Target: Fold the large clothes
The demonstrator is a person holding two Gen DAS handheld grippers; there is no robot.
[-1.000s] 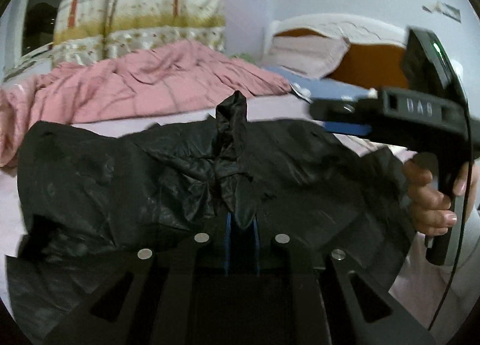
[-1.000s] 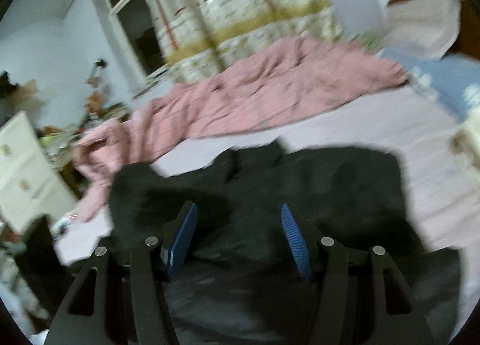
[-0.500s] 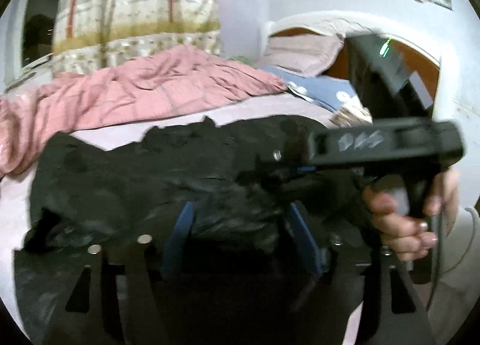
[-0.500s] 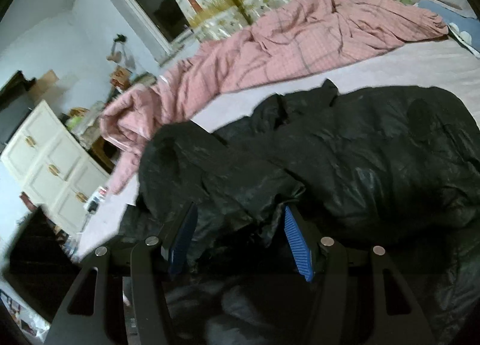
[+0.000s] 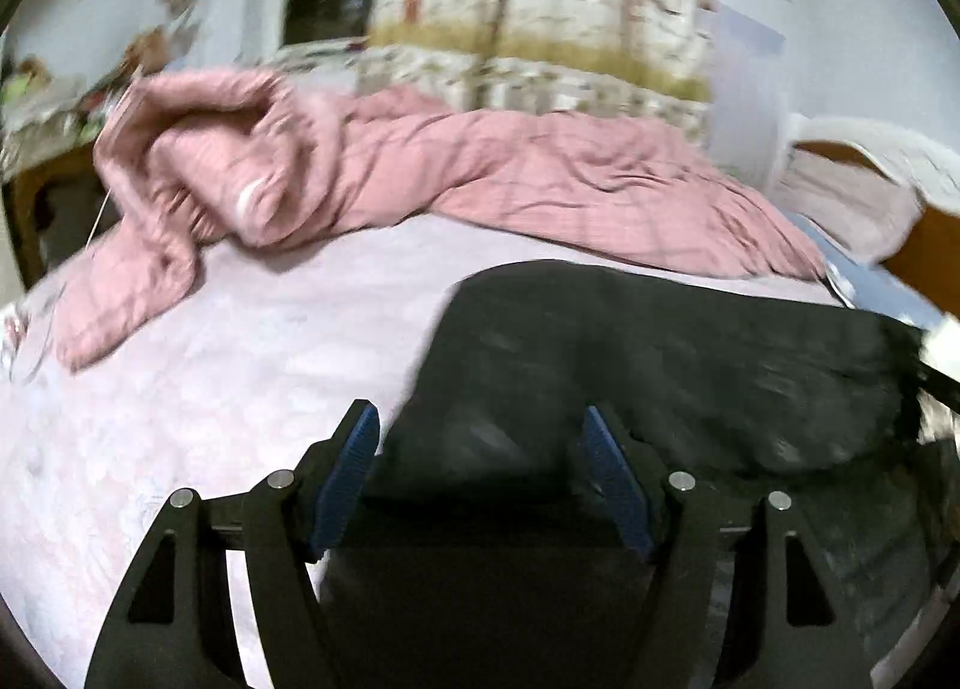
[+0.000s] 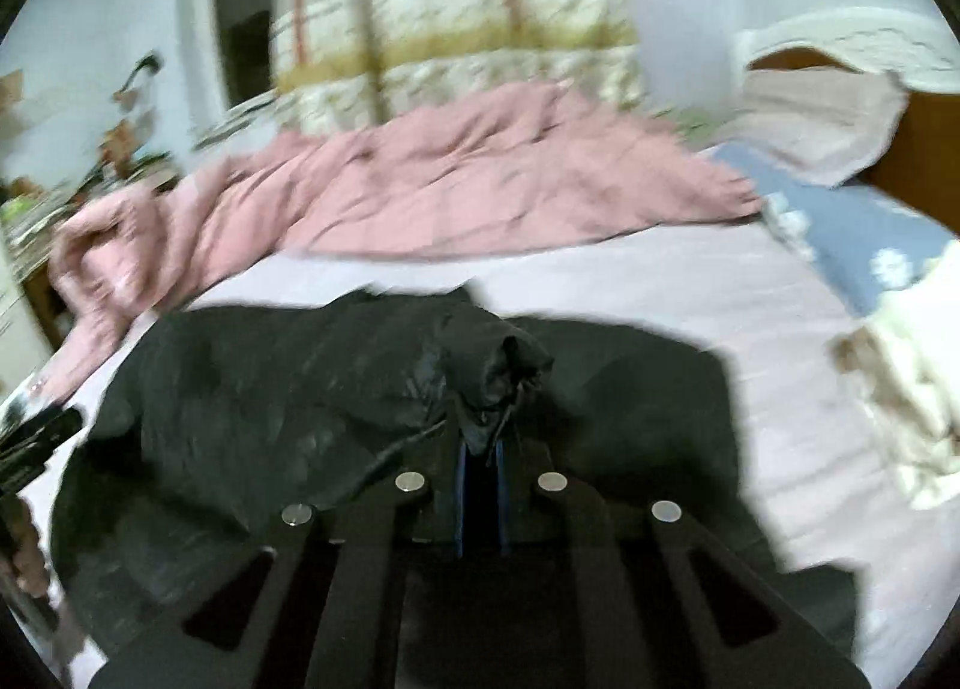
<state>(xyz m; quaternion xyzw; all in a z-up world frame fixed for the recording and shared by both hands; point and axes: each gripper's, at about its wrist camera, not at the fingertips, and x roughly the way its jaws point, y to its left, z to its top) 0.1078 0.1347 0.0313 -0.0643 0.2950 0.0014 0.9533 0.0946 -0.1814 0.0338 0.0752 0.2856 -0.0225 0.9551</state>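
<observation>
A large black shiny jacket (image 5: pixel 690 365) lies spread on the pale pink bed sheet (image 5: pixel 210 365). In the left wrist view my left gripper (image 5: pixel 480 437) stands open over the jacket's left edge, its blue pads (image 5: pixel 345 479) apart and pressing on nothing. In the right wrist view my right gripper (image 6: pixel 480 449) is shut on a bunched fold of the black jacket (image 6: pixel 288 389), and the cloth stands up in a peak just ahead of the pads. Part of the left gripper's body shows at that view's left edge.
A rumpled pink quilt (image 5: pixel 480 173) lies across the far side of the bed. A blue flowered pillow (image 6: pixel 864 245) and a cream cloth (image 6: pixel 906 377) sit at the right. The headboard (image 6: pixel 918 149), curtains (image 6: pixel 456 29) and a cluttered side table (image 6: pixel 84 173) stand beyond.
My left gripper has let go of the jacket fold, opened and swung left to the jacket's edge. My right gripper has closed on a fold of the jacket.
</observation>
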